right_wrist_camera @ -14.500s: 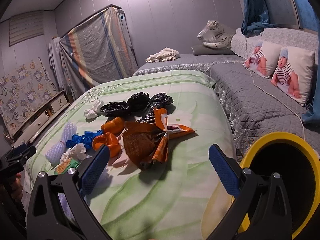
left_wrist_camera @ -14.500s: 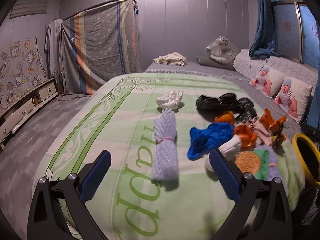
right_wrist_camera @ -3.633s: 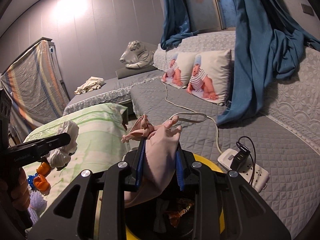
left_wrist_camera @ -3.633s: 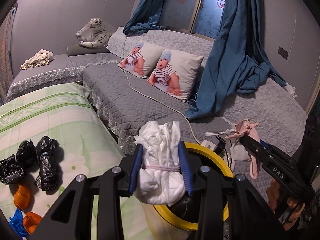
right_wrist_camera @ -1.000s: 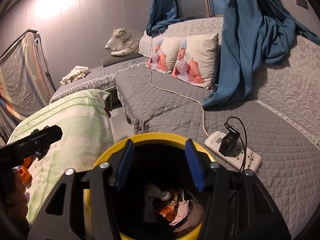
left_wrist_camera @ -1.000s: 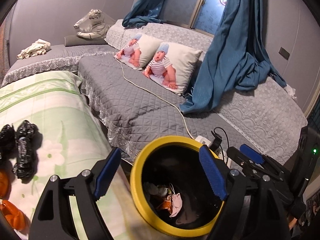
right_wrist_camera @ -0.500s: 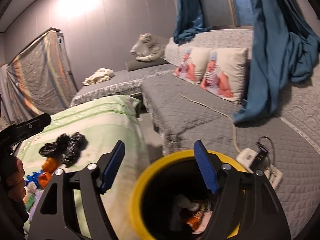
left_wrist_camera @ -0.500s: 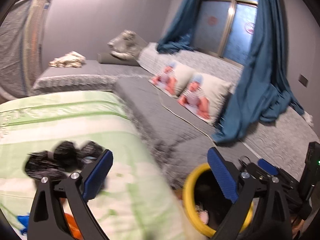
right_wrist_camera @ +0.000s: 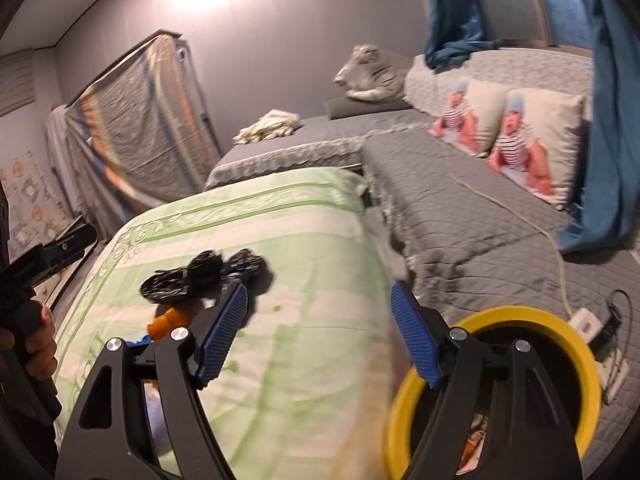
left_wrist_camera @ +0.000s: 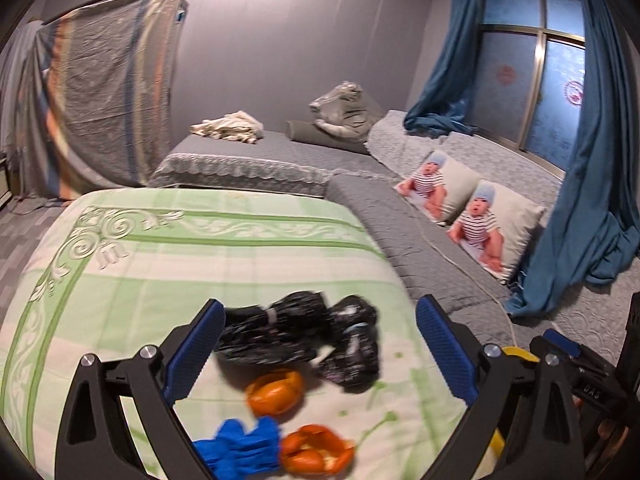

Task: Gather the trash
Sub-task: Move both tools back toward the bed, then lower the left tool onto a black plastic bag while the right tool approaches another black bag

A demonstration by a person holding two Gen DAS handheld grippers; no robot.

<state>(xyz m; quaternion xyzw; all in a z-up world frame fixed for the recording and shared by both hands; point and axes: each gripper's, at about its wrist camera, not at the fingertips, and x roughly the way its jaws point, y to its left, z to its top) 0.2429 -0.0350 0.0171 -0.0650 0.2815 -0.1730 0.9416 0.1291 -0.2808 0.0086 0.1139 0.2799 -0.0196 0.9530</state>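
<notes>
My left gripper [left_wrist_camera: 320,350] is open and empty, above the green bedspread [left_wrist_camera: 192,264]. Between its fingers lie black plastic bags [left_wrist_camera: 276,334] and a second black bundle [left_wrist_camera: 354,354]. Closer lie orange peels [left_wrist_camera: 276,396], more peel [left_wrist_camera: 316,454] and a blue crumpled bag [left_wrist_camera: 240,448]. My right gripper [right_wrist_camera: 320,336] is open and empty over the bed's right edge. The yellow-rimmed bin [right_wrist_camera: 540,320] stands at lower right with trash inside. The black bags [right_wrist_camera: 200,276] and an orange peel [right_wrist_camera: 168,322] lie to the right gripper's left.
A grey quilted sofa [left_wrist_camera: 420,248] with two baby-print pillows [left_wrist_camera: 492,228] runs along the right. A power strip with cable [right_wrist_camera: 596,332] lies beside the bin. Blue curtains [left_wrist_camera: 580,200] hang at the right. The other gripper shows at each view's edge [right_wrist_camera: 52,256].
Both grippers have swung left from above the bin toward the bed. The bin has slid to the right edge of both views, and the black bags and peels have come into view.
</notes>
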